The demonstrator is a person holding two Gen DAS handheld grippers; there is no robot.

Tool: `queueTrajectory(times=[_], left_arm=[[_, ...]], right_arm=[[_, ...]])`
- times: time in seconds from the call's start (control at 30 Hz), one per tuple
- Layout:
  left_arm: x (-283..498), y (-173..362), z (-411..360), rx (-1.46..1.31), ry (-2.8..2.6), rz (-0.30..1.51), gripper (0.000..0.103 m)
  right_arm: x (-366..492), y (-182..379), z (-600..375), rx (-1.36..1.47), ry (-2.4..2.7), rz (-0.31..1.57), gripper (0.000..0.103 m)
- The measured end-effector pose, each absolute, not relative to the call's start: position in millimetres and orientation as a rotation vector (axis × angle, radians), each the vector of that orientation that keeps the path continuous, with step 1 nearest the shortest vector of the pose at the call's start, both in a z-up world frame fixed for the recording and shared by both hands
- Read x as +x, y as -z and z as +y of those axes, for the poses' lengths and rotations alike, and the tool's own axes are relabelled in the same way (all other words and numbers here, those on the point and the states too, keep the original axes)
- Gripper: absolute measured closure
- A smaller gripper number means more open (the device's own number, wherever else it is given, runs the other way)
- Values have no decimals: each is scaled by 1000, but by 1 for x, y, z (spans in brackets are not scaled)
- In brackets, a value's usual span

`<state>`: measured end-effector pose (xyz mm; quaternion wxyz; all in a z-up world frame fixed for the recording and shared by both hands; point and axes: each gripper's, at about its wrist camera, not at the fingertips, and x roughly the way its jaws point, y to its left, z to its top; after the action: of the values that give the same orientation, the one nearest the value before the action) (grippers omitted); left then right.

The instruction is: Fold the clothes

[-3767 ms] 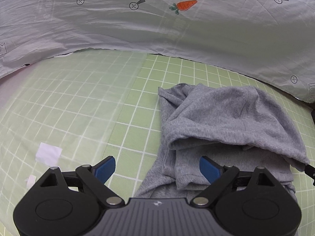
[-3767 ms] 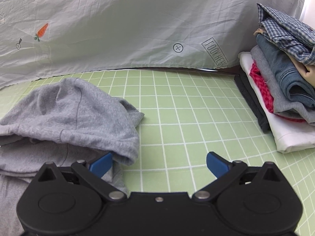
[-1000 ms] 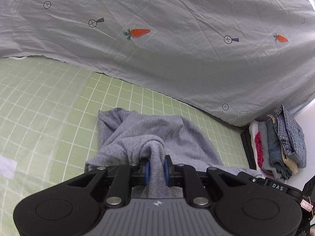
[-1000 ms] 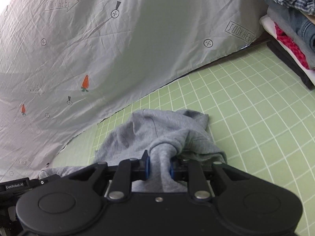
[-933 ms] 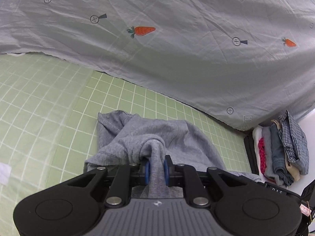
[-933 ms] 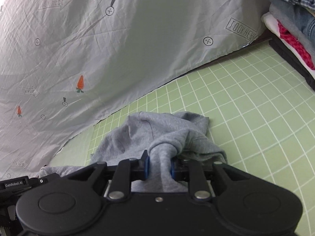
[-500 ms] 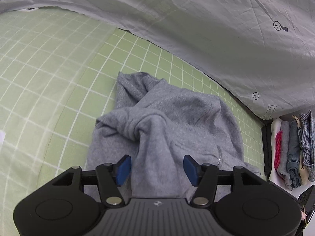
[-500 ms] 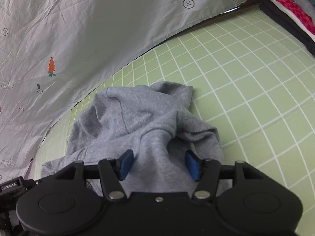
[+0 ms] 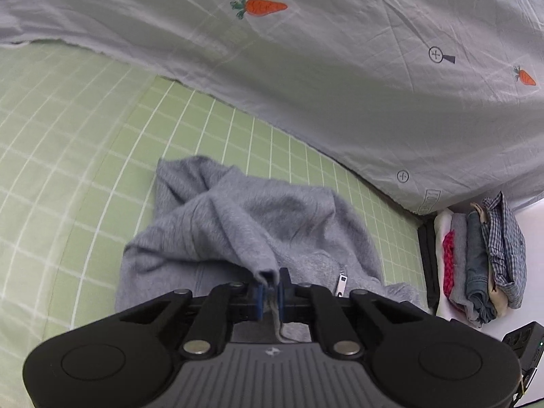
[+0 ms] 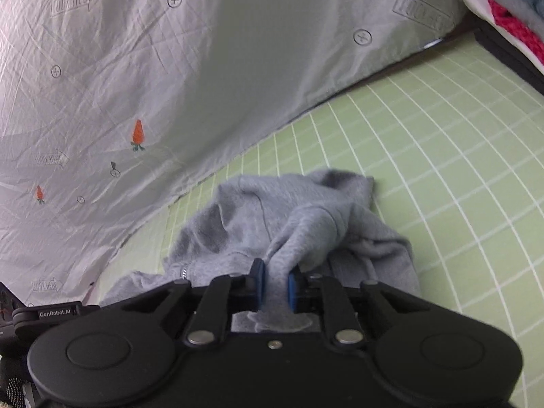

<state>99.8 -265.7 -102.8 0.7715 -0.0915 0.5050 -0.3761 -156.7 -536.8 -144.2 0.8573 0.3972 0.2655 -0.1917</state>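
A grey zip hoodie (image 9: 244,224) lies bunched on the green grid mat (image 9: 85,142); its metal zipper pull (image 9: 341,284) shows near the left gripper. My left gripper (image 9: 268,297) is shut on a fold of the hoodie's fabric and lifts it slightly. In the right wrist view the same hoodie (image 10: 306,224) is bunched in front of my right gripper (image 10: 274,287), which is shut on another fold of it. The hoodie's lower part is hidden under both grippers.
A grey sheet with carrot prints (image 9: 306,51) hangs behind the mat. A stack of folded clothes (image 9: 482,258) stands at the right on a white surface, and its edge shows in the right wrist view (image 10: 503,6). The other gripper's body (image 10: 44,314) is at the lower left.
Half a second ago both grippers were open over the hoodie. Both have now closed on folds of its fabric and pulled them up a little.
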Motion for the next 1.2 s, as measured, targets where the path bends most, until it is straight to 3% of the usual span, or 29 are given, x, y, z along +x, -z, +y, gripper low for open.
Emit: queueTrajectory(times=[0.1, 0.17, 0.2, 0.23, 0.27, 0.33, 0.43, 0.57, 0.73, 0.83, 1.07, 1.2], left_arm=[[141, 87, -287, -182, 767, 994, 87], [161, 75, -293, -182, 695, 947, 76], [167, 70, -294, -172, 675, 920, 71], [171, 65, -293, -160, 662, 892, 58], [173, 62, -291, -150, 650, 876, 41], [170, 67, -287, -117, 648, 894, 29], [157, 89, -281, -49, 666, 977, 29], [139, 126, -278, 24, 652, 1098, 28], [135, 158, -271, 56, 648, 1173, 19], [143, 171, -272, -12, 703, 1229, 17], [144, 184, -289, -36, 836, 1270, 3], [137, 185, -291, -40, 875, 1252, 3]], right_arm=[[-124, 133, -565, 818, 447, 507, 87], [-107, 125, -583, 807, 521, 477, 82], [-106, 121, -584, 768, 552, 469, 70], [-105, 117, -584, 726, 581, 462, 53], [-104, 114, -585, 683, 610, 454, 48], [-104, 111, -584, 619, 644, 460, 34], [-106, 129, -576, 595, 611, 548, 23], [-107, 167, -563, 605, 573, 701, 15], [-111, 199, -563, 618, 547, 775, 2], [-112, 214, -572, 686, 487, 777, 0], [-103, 223, -584, 779, 347, 731, 0], [-92, 224, -577, 812, 299, 713, 0]])
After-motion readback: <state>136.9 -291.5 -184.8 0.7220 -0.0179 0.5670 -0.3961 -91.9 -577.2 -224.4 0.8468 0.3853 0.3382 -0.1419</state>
